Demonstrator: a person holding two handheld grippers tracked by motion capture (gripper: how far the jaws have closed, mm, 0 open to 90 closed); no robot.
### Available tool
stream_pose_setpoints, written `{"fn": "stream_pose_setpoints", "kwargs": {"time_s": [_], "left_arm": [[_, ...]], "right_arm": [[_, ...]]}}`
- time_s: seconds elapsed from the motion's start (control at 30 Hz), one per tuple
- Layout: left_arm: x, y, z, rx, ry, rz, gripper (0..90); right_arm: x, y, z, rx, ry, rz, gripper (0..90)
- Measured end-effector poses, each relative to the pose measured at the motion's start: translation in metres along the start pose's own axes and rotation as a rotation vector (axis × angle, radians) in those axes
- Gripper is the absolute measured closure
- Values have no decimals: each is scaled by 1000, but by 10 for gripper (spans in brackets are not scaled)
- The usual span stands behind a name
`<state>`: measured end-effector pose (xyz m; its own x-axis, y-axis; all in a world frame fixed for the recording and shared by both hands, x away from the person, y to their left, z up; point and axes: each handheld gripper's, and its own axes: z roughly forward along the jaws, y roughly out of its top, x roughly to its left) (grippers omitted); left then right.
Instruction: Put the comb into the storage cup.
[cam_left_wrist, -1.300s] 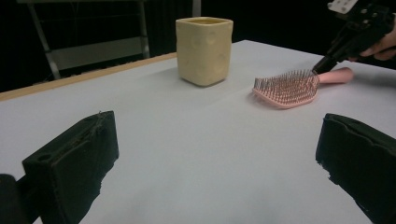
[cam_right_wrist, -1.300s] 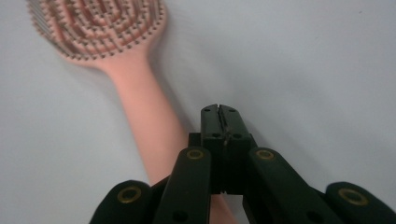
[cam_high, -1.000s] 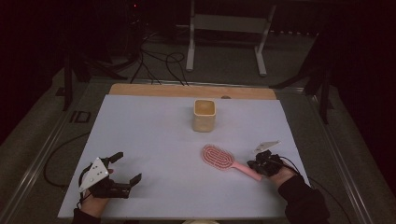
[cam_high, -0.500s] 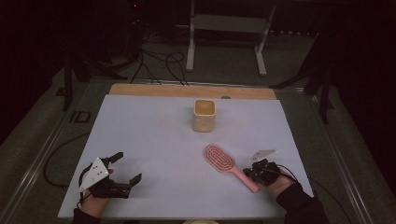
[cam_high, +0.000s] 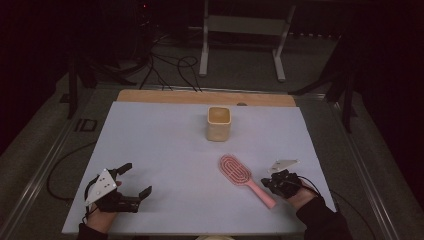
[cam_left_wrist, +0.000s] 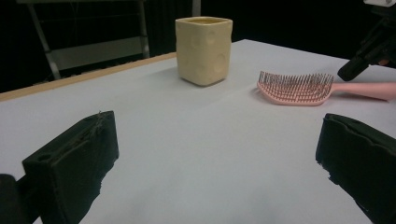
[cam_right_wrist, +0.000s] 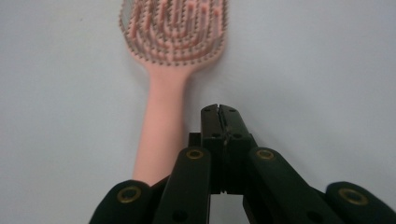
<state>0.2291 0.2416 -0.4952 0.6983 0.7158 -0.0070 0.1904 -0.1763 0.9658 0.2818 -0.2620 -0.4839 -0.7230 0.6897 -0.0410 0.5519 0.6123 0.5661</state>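
Note:
A pink hairbrush (cam_high: 235, 171) lies bristles up on the white table (cam_high: 150, 135), its handle pointing to the near right. My right gripper (cam_high: 265, 183) is shut with nothing between its jaws. In the right gripper view its tips (cam_right_wrist: 219, 110) rest just right of the brush handle (cam_right_wrist: 161, 116), close beside it. The left gripper view shows the same brush (cam_left_wrist: 299, 86) with the right gripper (cam_left_wrist: 369, 46) by its handle. My left gripper (cam_high: 136, 179) stands open and empty at the near left, and its jaws frame bare table (cam_left_wrist: 215, 158). A cream cup (cam_high: 219, 123) stands upright behind the brush.
The cup (cam_left_wrist: 204, 44) stands mid-table toward the far side, near a wooden strip (cam_high: 200, 96) along the far edge. Beyond the table, cables and a metal stand (cam_high: 240, 30) lie on a dark floor. Open table surface spreads between the two grippers.
The brush's handle has swung toward the near edge while its head stayed about where it was. My right gripper has shifted slightly with it. The left gripper has not moved.

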Motion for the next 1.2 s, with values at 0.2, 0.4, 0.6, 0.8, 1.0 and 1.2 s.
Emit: {"fn": "stream_pose_setpoints", "kwargs": {"time_s": [0.2,0.4,0.6,0.8,1.0,1.2], "left_arm": [[0,0,0,1,1,0,1],[0,0,0,1,1,2,1],[0,0,0,2,1,3,1],[-1,0,0,0,1,2,1],[0,0,0,1,1,3,1],[0,0,0,0,1,3,1]], "right_arm": [[-1,7,-11,-22,-16,-4,899],[2,15,-19,-34,-15,-11,874],[8,23,-23,-37,21,0,676],[12,27,-18,-23,58,8,502],[15,32,-15,-6,70,17,358],[19,35,-11,31,76,11,199]]}}
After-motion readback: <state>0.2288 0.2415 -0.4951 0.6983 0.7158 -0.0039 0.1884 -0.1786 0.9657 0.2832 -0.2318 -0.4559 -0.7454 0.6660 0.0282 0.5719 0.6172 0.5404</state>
